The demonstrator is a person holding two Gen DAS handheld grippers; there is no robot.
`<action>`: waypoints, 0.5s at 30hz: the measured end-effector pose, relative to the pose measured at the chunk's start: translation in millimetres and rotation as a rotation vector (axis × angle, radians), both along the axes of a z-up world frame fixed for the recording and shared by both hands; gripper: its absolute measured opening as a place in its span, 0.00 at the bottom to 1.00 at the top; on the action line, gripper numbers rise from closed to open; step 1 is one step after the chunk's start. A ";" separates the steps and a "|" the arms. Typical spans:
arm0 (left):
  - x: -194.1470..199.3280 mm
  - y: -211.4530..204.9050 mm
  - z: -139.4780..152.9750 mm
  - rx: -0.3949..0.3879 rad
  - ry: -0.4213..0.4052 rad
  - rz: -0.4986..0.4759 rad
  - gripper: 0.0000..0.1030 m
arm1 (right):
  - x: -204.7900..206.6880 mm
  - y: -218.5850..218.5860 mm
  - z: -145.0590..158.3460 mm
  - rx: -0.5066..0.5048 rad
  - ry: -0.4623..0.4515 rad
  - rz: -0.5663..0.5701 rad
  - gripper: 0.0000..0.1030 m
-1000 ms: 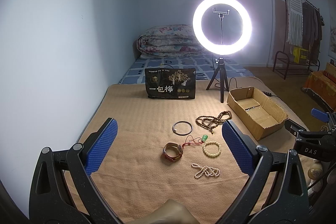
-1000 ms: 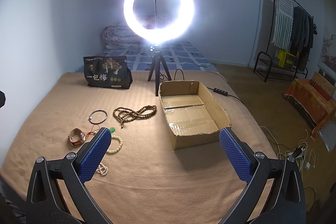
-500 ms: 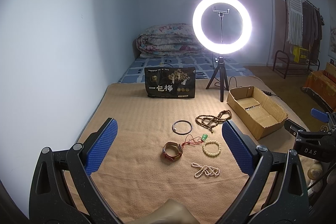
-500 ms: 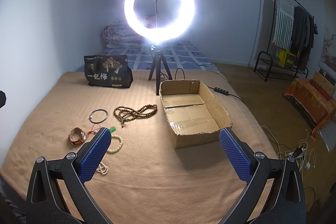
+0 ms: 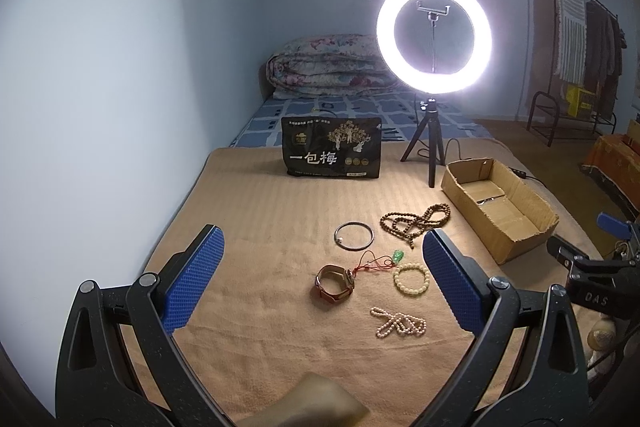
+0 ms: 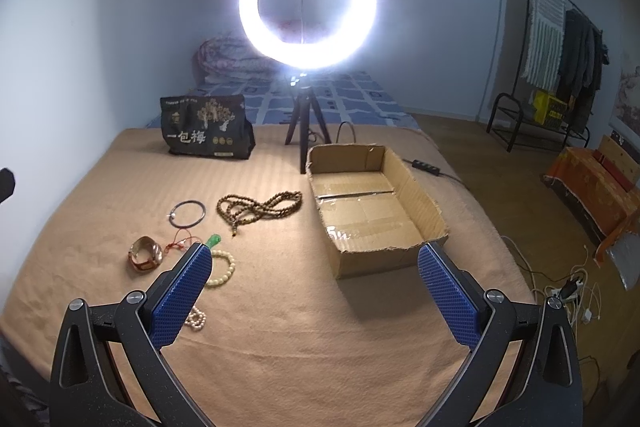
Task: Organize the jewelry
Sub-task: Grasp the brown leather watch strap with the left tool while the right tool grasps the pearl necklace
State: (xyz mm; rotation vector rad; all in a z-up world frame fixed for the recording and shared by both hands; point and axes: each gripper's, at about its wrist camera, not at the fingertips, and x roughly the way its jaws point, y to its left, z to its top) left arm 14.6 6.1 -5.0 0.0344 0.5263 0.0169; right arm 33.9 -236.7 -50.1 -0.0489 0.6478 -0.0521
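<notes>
The left gripper [image 5: 320, 275] hangs above the tan blanket [image 5: 260, 211] with its blue pads spread wide and nothing between them. The right gripper [image 6: 314, 287] is likewise wide apart and empty; its body shows at the right edge of the left view, marked "DAS".

Under the left gripper lies the jewelry. A watch [image 5: 335, 283] sits nearest the middle, a red cord [image 5: 370, 263] running from it to a small green pendant [image 5: 397, 255]. Just right of that is a pale bead bracelet [image 5: 412, 279], and nearer the camera a small pearl strand [image 5: 398, 323] lies in a heap. Farther off are a thin dark bangle [image 5: 354, 235] and a long string of brown wooden beads [image 5: 416, 221].

Right of the beads stands an open cardboard box [image 6: 432, 211], lined with tape; it looks empty, though glare hides part of the floor. Behind it a lit ring light [image 6: 307, 5] stands on a tripod. A black bag [image 6: 206, 133] beside it reads "一包梅"; its smaller print is too fine to read
</notes>
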 end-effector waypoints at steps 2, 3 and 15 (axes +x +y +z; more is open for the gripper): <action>5.8 2.2 -2.8 -0.004 0.010 0.013 0.98 | 4.0 1.5 -3.9 0.016 0.018 0.022 0.99; 9.2 4.3 -4.4 -0.007 0.019 0.018 0.98 | 6.0 2.3 -6.7 0.026 0.028 0.033 0.99; 61.4 22.0 -30.5 0.002 0.161 0.010 0.98 | 28.9 29.6 -44.9 -0.037 0.129 0.192 0.99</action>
